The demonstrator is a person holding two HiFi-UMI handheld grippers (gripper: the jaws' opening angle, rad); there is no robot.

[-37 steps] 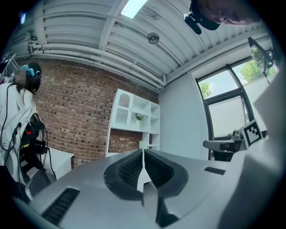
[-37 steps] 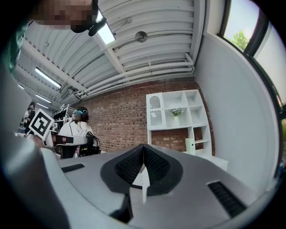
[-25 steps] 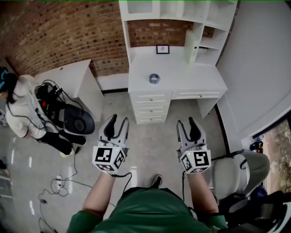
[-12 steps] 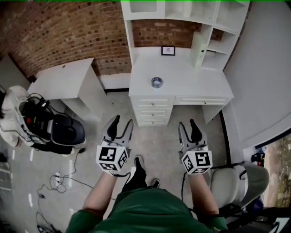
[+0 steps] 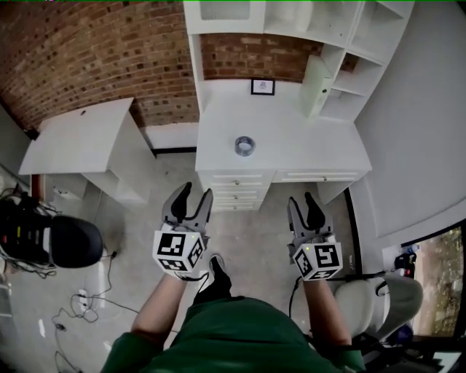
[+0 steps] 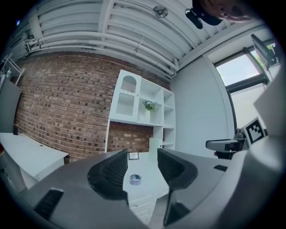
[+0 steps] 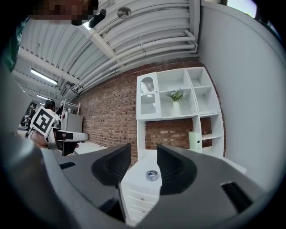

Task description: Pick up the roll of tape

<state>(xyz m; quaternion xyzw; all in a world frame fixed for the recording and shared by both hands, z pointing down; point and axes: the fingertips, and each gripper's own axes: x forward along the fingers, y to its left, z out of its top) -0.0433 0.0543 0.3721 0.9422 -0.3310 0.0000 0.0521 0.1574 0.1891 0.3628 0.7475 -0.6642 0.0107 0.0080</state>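
The roll of tape (image 5: 245,146), a small grey-blue ring, lies flat near the front middle of the white desk (image 5: 306,142). It also shows far off between the jaws in the left gripper view (image 6: 135,179) and the right gripper view (image 7: 152,175). My left gripper (image 5: 194,197) is held level over the floor in front of the desk drawers, open and empty. My right gripper (image 5: 302,204) is beside it at the same distance from the desk. Its jaws are closing a little, with nothing between them. Both grippers are well short of the tape.
A white shelf unit (image 5: 291,22) rises behind the desk, with a small framed picture (image 5: 263,87) and a tall pale box (image 5: 314,80) at the back. A low white table (image 5: 80,138) stands at the left, a black seat (image 5: 62,240) and floor cables (image 5: 80,306) lower left, a white chair (image 5: 375,299) lower right.
The person has stepped toward the desk, which now sits closer and more centred. Both grippers came forward with them. The left jaws have spread wider. The person at the left is out of view.
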